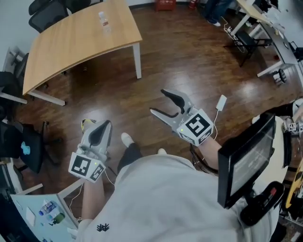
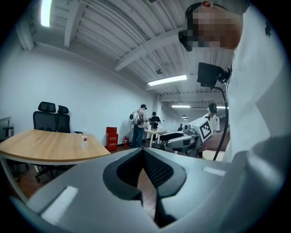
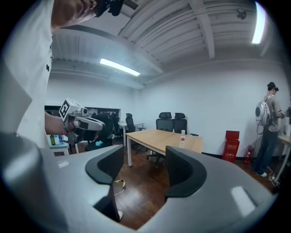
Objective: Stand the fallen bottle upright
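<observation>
A clear plastic bottle point(image 1: 104, 22) with a white label rests on the far part of the wooden table point(image 1: 71, 42). In the left gripper view the bottle point(image 2: 84, 140) stands upright, and in the right gripper view the bottle point(image 3: 183, 138) looks upright too. Both grippers hang over the dark wood floor, well short of the table. My left gripper point(image 1: 101, 126) is shut with nothing between its jaws, which also meet in its own view point(image 2: 142, 154). My right gripper point(image 1: 158, 102) is open and empty, its own view point(image 3: 143, 169) aimed toward the table.
Black office chairs point(image 1: 47, 12) stand behind the table and another chair point(image 1: 21, 142) at the left. A small table with bottles point(image 1: 45, 215) is at lower left. A monitor point(image 1: 246, 160) stands at the right. People point(image 2: 138, 123) stand by far desks. A red crate point(image 3: 231, 145) sits by the wall.
</observation>
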Tool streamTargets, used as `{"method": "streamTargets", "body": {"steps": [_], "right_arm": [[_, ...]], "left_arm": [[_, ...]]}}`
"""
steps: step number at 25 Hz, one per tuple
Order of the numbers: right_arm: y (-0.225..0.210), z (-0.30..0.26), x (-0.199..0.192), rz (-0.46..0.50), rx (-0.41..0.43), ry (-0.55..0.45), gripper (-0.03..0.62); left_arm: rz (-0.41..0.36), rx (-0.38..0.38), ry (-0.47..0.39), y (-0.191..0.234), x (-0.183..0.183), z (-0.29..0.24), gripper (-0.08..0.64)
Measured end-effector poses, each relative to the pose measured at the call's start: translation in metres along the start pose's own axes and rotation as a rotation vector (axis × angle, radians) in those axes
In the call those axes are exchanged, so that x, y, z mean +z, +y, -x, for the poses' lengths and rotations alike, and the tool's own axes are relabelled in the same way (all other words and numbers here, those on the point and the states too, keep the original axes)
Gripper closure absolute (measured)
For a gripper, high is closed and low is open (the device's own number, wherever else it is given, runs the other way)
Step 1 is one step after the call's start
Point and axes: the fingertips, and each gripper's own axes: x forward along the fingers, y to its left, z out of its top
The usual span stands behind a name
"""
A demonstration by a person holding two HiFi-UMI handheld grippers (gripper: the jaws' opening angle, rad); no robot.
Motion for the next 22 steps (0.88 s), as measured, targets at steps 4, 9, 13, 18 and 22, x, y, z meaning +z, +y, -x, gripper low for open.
{"method": "streamTargets", "body": {"steps": [4,9,13,18,22], "right_arm": [[0.027,0.046,-0.009,-0.005,0.013,0.004,0.308],[0.050,0.083,-0.008,-0.004,0.034,-0.017,0.310],[0.056,0.106,-0.008,-0.007,0.046,-0.031,0.310],[0.064,0.117,-0.002,0.015,0.065,-0.047,0.311],[0.070,0.119,0.000,0.034,0.075,-0.040,0.316]], "left_arm": [[0.007,-0.028,0.027,-0.060,-0.017,0.012,0.560],[0.014,-0.036,0.046,-0.103,-0.028,0.026,0.560],[0.015,-0.046,0.041,-0.129,-0.024,0.026,0.560],[0.000,-0.044,0.045,-0.141,-0.023,0.030,0.560],[-0.004,-0.035,0.043,-0.144,-0.021,0.033,0.560]]}}
